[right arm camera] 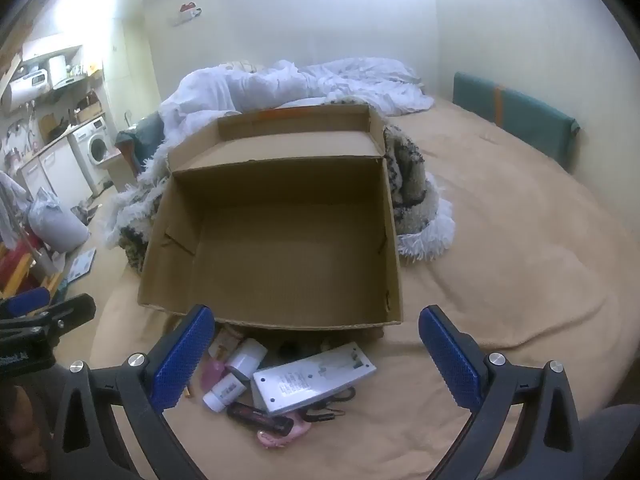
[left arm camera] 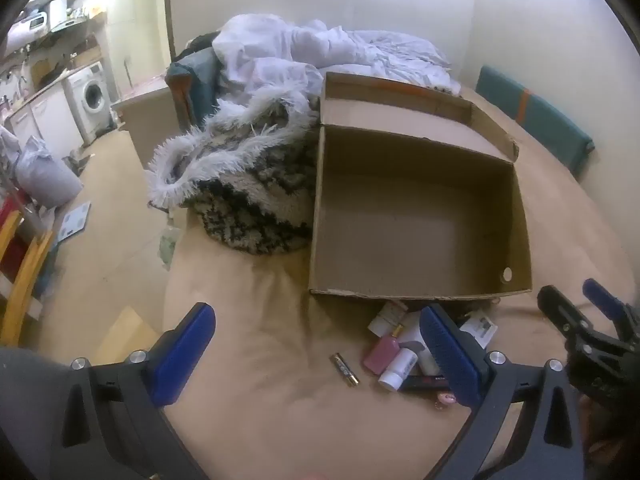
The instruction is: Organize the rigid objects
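An empty cardboard box (left arm camera: 420,216) (right arm camera: 276,240) sits open on a tan bedsheet. In front of it lies a small pile: a pink bottle (left arm camera: 382,354), a white bottle (left arm camera: 398,370) (right arm camera: 224,392), a flat white device (right arm camera: 316,376), a black tube (right arm camera: 260,418), a pink clip (right arm camera: 280,436). A battery (left arm camera: 345,369) lies apart, left of the pile. My left gripper (left arm camera: 316,356) hovers open over the sheet with the battery between its fingers' span, untouched. My right gripper (right arm camera: 316,360) hangs open above the pile, holding nothing. The right gripper (left arm camera: 592,320) also shows at the left wrist view's right edge.
A shaggy black-and-white rug with white fringe (left arm camera: 248,184) (right arm camera: 416,200) bunches against the box's far side. White bedding (left arm camera: 320,52) is heaped behind. A teal headboard (right arm camera: 516,120) lines the wall. The floor left holds a washing machine (left arm camera: 90,98), a bag and a yellow chair (left arm camera: 20,280).
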